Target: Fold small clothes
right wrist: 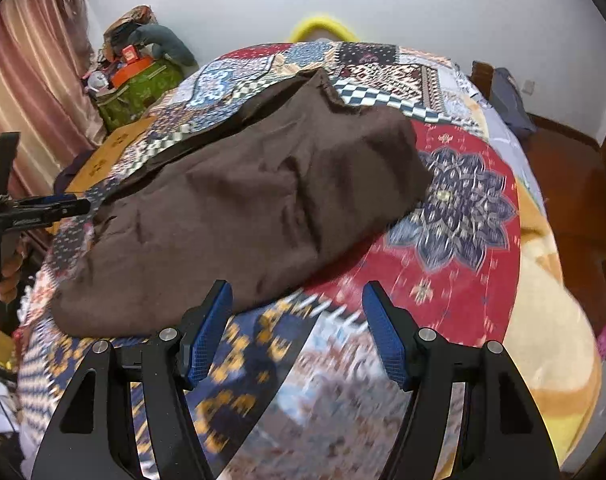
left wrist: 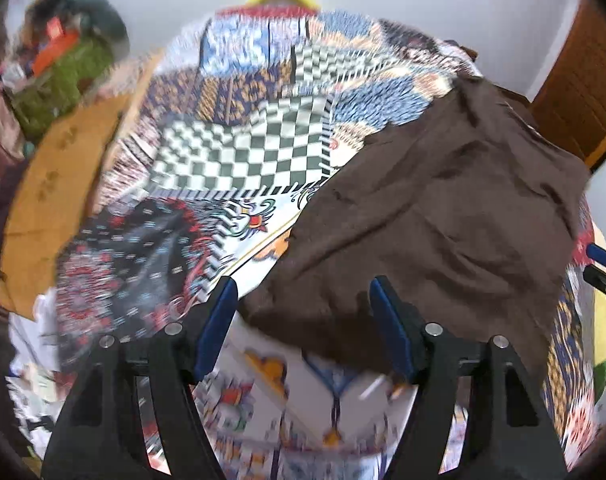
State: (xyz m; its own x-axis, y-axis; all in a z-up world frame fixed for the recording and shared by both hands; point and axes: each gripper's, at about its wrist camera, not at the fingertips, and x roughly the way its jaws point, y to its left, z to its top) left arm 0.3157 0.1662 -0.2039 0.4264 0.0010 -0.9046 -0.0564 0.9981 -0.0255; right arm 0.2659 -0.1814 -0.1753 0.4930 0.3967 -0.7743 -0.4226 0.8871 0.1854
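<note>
On the bed, across the patchwork quilt [right wrist: 463, 200], your brown garment [right wrist: 243, 208] lies rumpled and partly doubled over, one edge running toward the far side. Your left gripper [left wrist: 303, 304] hangs just over the garment's near hem, jaws apart, with cloth showing between the blue pads [left wrist: 219, 320] but not pinched. Your right gripper [right wrist: 297, 308] sits at the garment's near edge with its jaws apart too, over bare quilt and holding nothing. From the right wrist view you can see the left gripper at the garment's left side. Beyond the bed's far left corner stands a green box [right wrist: 139, 88] piled with clutter, beside a pink curtain [right wrist: 35, 80].
</note>
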